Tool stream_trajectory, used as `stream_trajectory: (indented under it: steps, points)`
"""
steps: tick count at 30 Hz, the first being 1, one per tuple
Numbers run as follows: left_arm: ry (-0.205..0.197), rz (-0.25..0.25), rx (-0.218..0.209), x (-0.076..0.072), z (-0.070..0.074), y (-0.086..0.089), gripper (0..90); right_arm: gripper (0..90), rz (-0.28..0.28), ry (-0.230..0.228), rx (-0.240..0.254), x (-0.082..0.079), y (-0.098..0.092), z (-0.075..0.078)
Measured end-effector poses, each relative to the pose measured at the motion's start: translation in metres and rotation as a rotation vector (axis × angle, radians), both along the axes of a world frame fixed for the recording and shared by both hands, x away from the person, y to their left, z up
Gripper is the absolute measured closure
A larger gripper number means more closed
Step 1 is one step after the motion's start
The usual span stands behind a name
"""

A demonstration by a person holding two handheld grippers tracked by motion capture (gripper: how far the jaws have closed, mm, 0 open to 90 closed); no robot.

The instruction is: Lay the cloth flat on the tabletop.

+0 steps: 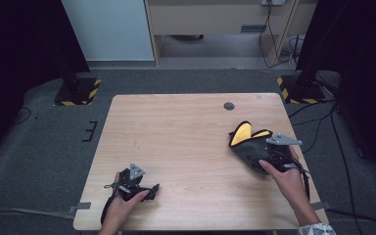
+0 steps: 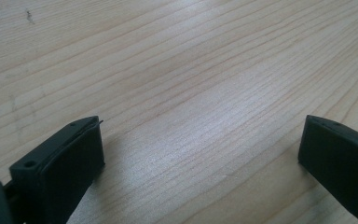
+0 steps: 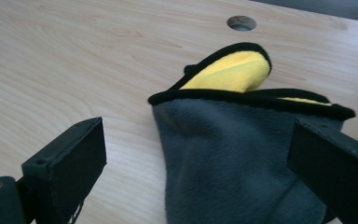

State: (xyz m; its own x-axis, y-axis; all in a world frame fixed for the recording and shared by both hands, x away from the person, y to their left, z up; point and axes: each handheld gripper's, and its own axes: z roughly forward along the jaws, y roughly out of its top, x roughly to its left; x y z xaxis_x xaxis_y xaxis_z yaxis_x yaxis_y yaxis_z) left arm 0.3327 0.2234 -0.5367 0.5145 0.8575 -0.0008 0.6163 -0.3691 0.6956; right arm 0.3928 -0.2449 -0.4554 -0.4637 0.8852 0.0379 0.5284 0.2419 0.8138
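A dark grey cloth (image 1: 248, 146) with a yellow inner face and black edging is seen lying on the right part of the wooden table (image 1: 176, 137), well inside its right edge. The right gripper (image 1: 274, 159) is held at the near end of the cloth, and its jaws are spread wide. In the right gripper view the cloth (image 3: 228, 154) lies between the two jaws: it is close to the right-hand one and partly hidden behind it, while a strip of bare wood is left beside the left-hand one. Whether a jaw actually touches the fabric cannot be made out for certain.

The cloth is folded over, with its long axis running from the gripper away toward the far side of the table. The folded-back yellow flap points toward a small round hole (image 3: 241, 22) in the tabletop.

The left gripper (image 1: 138, 188) is held near the front left of the table, well apart from the cloth. Its jaws are also spread wide, with nothing but bare wood between them.
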Motion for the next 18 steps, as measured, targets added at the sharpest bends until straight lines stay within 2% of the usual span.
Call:
stream_trajectory:
  steps: [6,9,18]
  points:
    - [0.001,-0.003,0.001,0.001,0.0,0.0,0.0,5.3,-0.028,0.012,-0.005,0.011,-0.006,-0.002]
    - [0.001,-0.003,0.001,0.001,0.0,0.0,0.0,5.9,-0.048,0.039,-0.035,0.019,-0.006,-0.011]
    - [0.0,-0.004,-0.001,0.001,0.0,0.0,0.0,11.8,-0.047,0.07,-0.079,0.034,-0.002,-0.027]
